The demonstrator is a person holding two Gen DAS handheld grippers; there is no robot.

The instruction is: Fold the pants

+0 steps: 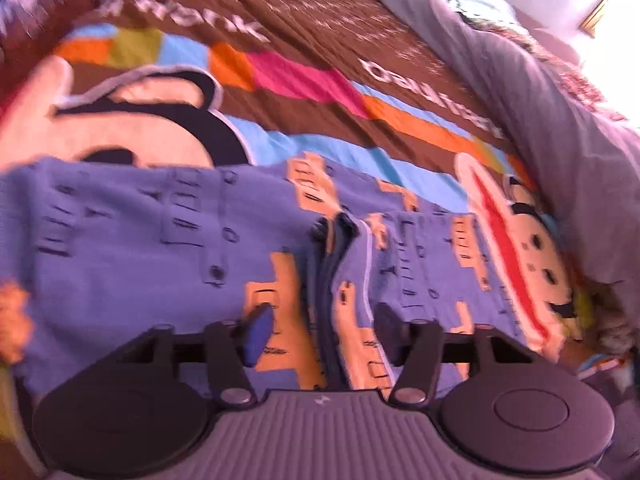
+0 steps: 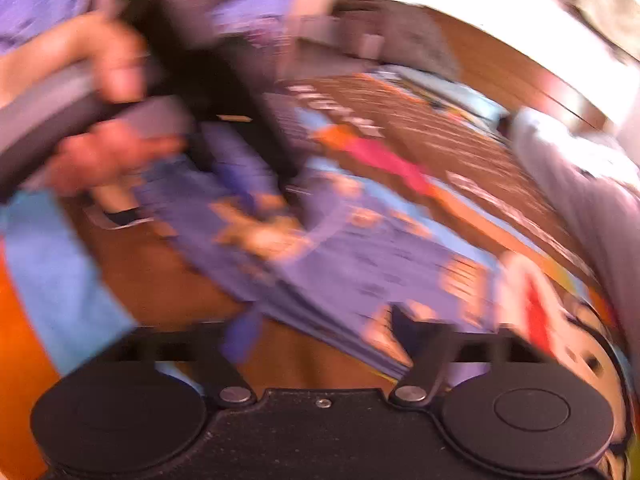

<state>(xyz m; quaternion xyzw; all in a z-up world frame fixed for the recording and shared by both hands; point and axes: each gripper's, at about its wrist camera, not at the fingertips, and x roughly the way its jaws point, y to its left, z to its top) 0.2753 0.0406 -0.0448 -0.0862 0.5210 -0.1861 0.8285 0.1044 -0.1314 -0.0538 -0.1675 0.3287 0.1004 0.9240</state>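
Purple pants with an orange and black print lie flat across a colourful cartoon bedspread. A dark seam or waistband edge runs down their middle. My left gripper hovers over the pants' near edge, open, with the cloth below the gap and no pad pressing on it. The right wrist view is heavily blurred. There the pants lie as a layered stack. My right gripper is open at their near edge, holding nothing. At the upper left a hand holds the other tool's grey handle.
A rumpled grey duvet is heaped along the right side of the bed and also shows in the right wrist view. A bright window glares at the far right. The bedspread stretches beyond the pants.
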